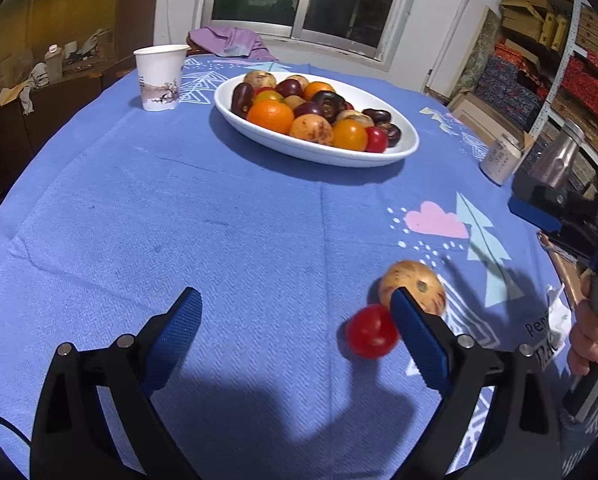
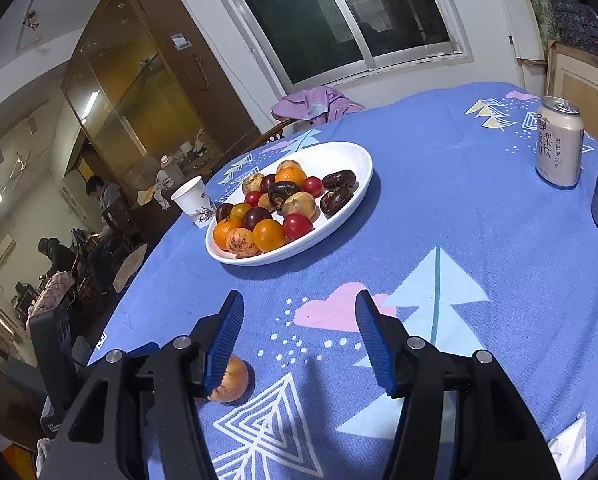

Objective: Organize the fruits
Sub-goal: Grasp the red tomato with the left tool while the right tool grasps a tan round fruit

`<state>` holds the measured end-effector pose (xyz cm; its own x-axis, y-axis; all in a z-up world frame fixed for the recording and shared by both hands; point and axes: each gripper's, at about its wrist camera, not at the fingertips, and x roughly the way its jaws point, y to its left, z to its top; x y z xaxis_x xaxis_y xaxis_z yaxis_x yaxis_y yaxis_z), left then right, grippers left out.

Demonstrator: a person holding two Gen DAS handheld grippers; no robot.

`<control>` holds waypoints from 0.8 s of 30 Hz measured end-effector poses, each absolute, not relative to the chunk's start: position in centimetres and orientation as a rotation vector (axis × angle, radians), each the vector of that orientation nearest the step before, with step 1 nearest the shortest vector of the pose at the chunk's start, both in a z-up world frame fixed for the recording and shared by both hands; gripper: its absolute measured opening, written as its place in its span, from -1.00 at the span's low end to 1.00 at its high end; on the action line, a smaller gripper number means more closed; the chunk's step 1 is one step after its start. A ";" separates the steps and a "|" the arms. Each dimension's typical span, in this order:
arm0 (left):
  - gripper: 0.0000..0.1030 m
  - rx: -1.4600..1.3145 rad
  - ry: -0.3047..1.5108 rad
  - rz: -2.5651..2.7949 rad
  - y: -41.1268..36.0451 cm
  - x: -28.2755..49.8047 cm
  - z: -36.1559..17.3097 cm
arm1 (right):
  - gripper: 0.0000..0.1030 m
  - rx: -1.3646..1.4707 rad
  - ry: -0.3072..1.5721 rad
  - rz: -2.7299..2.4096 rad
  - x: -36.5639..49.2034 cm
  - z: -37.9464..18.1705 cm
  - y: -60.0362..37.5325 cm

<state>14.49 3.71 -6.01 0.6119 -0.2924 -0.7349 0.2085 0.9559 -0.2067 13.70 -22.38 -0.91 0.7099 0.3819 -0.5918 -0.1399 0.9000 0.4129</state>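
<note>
Left wrist view shows the two stragglers best: a small red tomato (image 1: 371, 331) and a tan speckled fruit (image 1: 413, 286) sitting on the blue tablecloth (image 1: 219, 220) at the near right, touching or just about, well apart from the white oval plate (image 1: 403, 146) at the far side where everything else is already piled up. My guess is those two are what's left to tidy.

Handling-wise, the tomato looks light, smooth and a bit slippery, and it'd squash if pinched hard, so I'd take it across its widest middle with a gentle squeeze. The tan one looks firmer with a duller skin (some kind of small round fruit, can't say which), also round, so it could roll off if nudged from one side. Grab that across the belly too.

The left gripper (image 1: 295, 328) has its jaws wide apart with nothing between them; its right finger is just in front of the tan fruit. The right gripper (image 2: 299, 328) is also parted and empty, the tan fruit (image 2: 231, 378) peeking out beside its left finger.

Further out there's a paper cup (image 1: 159, 76) at the far left and a drink can (image 2: 559, 148) at the far right.
</note>
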 end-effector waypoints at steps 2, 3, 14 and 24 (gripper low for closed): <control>0.81 -0.104 0.876 -0.304 3.7 14.1 -6.1 | 0.14 0.358 0.730 0.294 13.7 -1.0 -22.4; 0.81 -0.105 0.879 -0.308 3.7 14.0 -6.1 | 0.14 0.361 0.732 0.295 13.7 -1.0 -22.5; 0.81 -0.081 0.895 -0.374 3.3 12.1 -6.0 | 0.14 0.397 0.721 0.304 13.5 -0.7 -23.2; 0.81 -0.069 0.914 -0.246 4.3 12.6 -6.4 | 0.14 0.413 0.716 0.310 13.3 -0.5 -23.4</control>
<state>12.55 4.34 -6.42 0.5848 -0.2398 -0.7749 0.1815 0.9698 -0.1632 13.34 -23.38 -0.54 0.7148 0.4096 -0.5668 -0.1328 0.8752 0.4651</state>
